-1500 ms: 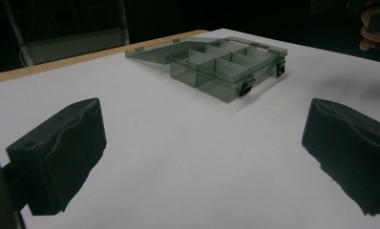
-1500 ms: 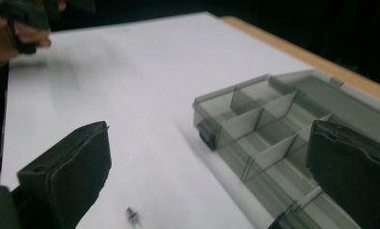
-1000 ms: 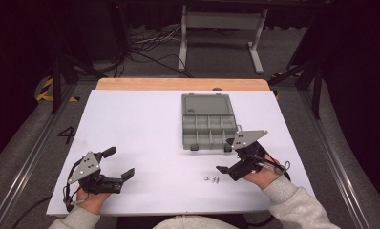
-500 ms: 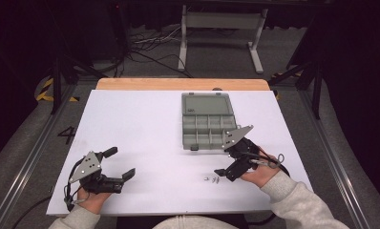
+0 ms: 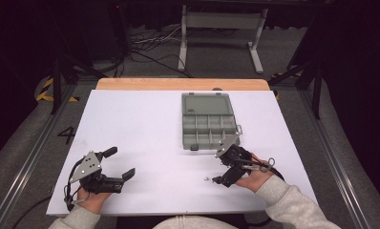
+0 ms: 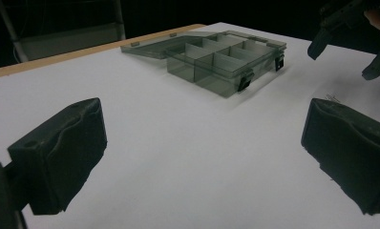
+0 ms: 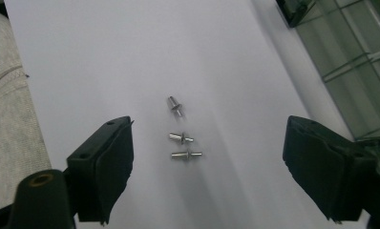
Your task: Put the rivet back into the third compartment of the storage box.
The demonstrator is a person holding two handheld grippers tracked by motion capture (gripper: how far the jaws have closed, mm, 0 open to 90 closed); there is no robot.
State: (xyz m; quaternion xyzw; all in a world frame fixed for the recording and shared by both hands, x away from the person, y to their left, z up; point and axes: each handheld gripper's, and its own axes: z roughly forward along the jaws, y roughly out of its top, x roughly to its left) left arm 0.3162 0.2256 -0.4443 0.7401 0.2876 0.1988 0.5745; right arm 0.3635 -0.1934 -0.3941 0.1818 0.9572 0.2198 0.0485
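Three small metal rivets (image 7: 181, 138) lie on the white table sheet (image 5: 150, 133), just in front of my right gripper (image 5: 216, 168). In the right gripper view they sit on the sheet between the jaws of that gripper (image 7: 212, 162), which touch none of them. Those jaws have just been closing a little and still stand wide apart. An open grey compartment box (image 5: 209, 126) lies behind it, lid flat to the far side. My left gripper (image 5: 121, 162) rests open at the front left with nothing in it. In the left gripper view, the box (image 6: 226, 62) and the rivets (image 6: 331, 98) lie beyond the left gripper (image 6: 202, 148).
The sheet covers a wooden table whose bare edge (image 5: 178, 84) shows at the back. Cables and a metal stand (image 5: 221, 28) lie on the floor behind. A grey sleeve (image 7: 6, 119) is at the left of the right gripper view.
My right gripper has moved left and down toward the rivets, and its jaws have narrowed slightly. The left gripper has stayed put.
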